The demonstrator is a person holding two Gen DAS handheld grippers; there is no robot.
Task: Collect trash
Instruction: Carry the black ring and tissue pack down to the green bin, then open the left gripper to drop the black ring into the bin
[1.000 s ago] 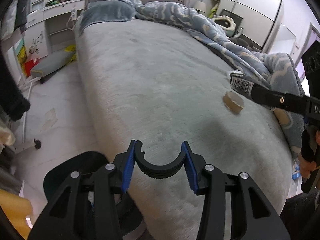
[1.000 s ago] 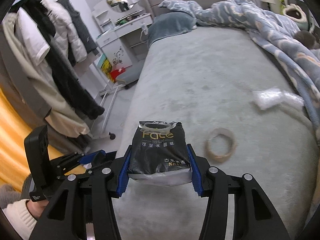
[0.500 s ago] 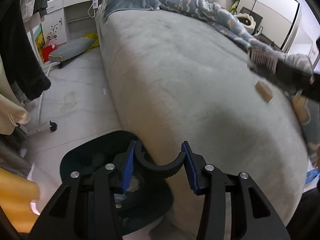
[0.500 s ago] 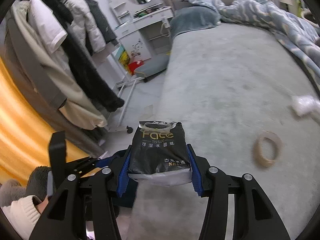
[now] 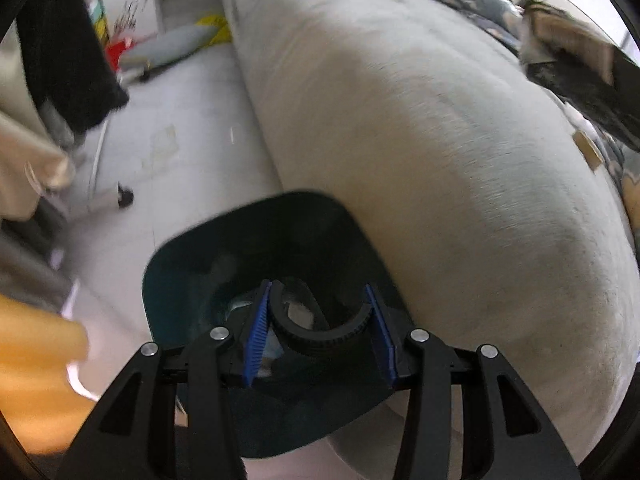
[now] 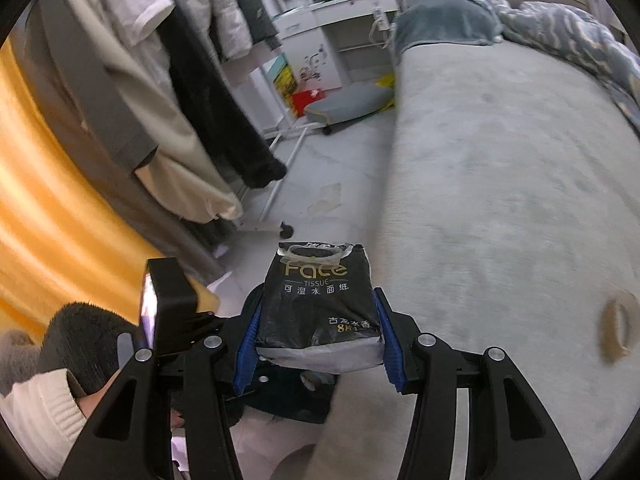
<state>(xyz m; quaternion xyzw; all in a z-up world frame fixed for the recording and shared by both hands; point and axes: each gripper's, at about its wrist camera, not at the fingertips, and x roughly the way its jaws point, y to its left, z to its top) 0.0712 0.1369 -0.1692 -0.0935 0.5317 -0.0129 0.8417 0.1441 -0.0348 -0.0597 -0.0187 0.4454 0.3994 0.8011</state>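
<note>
Both tongs tilt downward: left tongs [image 5: 320, 320] clamp a black ring [image 5: 320, 338], right tongs [image 6: 318, 336] a tissue pack [image 6: 318, 312].

The bin [image 5: 180, 280] stands on the floor [image 5: 180, 120] against the near corner of the bed [image 5: 440, 160], and the left tool [image 5: 320, 322] hangs over its mouth with a curved ring piece [image 5: 324, 340] between its fingers. In the right wrist view the right tool [image 6: 318, 336] holds a tissue pack [image 6: 318, 304] above the bed's edge, with the tape ring [image 6: 618, 330] lying on the bed to its right. Left of the bed, across the floor, hang the clothes [image 6: 168, 92], and the blanket [image 6: 560, 28] lies heaped at the bed's far side.
</note>
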